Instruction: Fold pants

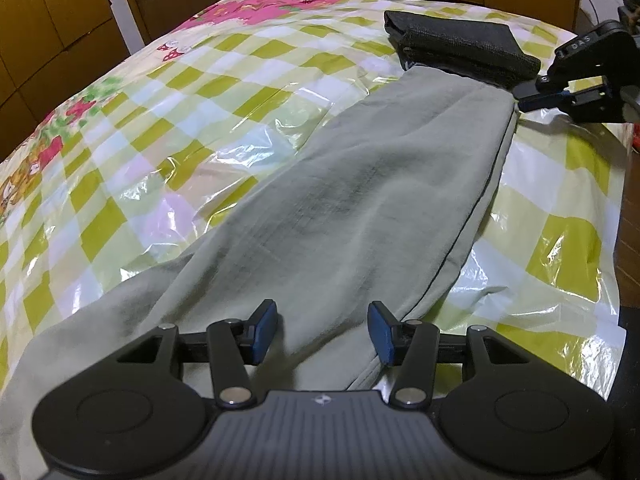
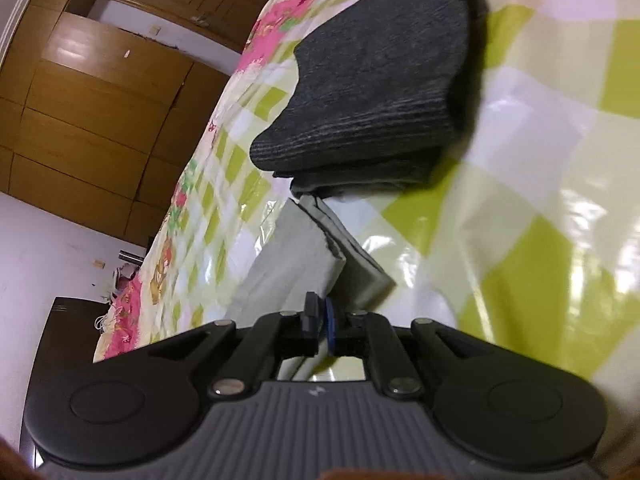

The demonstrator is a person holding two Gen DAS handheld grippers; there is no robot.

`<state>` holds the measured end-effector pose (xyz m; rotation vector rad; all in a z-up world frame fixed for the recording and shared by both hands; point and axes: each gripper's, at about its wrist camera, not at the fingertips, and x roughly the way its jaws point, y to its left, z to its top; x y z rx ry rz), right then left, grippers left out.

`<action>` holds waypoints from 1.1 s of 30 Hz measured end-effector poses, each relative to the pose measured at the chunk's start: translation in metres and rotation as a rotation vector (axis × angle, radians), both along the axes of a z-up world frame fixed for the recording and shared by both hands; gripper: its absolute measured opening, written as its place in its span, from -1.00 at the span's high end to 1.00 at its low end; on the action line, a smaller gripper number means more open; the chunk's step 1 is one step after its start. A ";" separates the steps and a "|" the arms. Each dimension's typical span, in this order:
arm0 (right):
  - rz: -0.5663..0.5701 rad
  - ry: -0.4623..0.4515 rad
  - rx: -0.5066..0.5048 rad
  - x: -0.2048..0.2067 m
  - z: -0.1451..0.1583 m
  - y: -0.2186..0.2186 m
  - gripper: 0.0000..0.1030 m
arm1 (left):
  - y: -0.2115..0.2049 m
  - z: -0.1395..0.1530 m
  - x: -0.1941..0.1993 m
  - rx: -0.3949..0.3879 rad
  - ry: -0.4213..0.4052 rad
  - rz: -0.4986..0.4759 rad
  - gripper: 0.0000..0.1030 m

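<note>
While the pants (image 1: 360,200) lay flat along the sheet (image 1: 180,120), folded lengthwise so one leg sat on the other, both tongs worked at opposite ends of them. The left gripper (image 1: 322,330) hung over the wide end nearest its camera, its blue pads (image 1: 266,328) standing apart with cloth beneath the gap and neither pad pressing on it; it looked ready to pinch the top there, judging by the downward tilt. At the far, narrow end of the pants the right gripper (image 1: 532,94) came in from the side, just beside the hem corner. In its own view its jaws stood nearly together (image 2: 320,320), and the hem's layered edge (image 2: 320,220) lay just ahead of the tips; whether a thin fold was caught between them I could not tell, though nothing showed in the slit. A dark folded garment (image 1: 460,44) sat touching the same hem end, beyond the pants, probably a finished piece set aside. The pants ran straight, which would suit bringing the hem over toward the waist as the next fold; the glossy sheet may let the cloth slide
</note>
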<state>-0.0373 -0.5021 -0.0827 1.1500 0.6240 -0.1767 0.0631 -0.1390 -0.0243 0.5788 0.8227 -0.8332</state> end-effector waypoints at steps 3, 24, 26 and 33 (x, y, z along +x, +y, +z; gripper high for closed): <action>0.000 0.025 0.012 -0.004 0.003 -0.001 0.54 | 0.000 0.000 0.000 -0.001 -0.002 0.000 -0.20; 0.001 -0.117 0.227 0.050 -0.009 0.014 0.87 | 0.021 0.027 0.005 -0.048 -0.037 0.068 -0.21; 0.038 -0.213 0.220 0.062 0.019 0.011 0.87 | 0.024 0.044 0.004 -0.059 -0.089 0.079 -0.22; 0.120 -0.518 0.068 0.033 0.112 0.016 0.88 | 0.021 0.046 -0.015 -0.112 -0.096 0.070 -0.46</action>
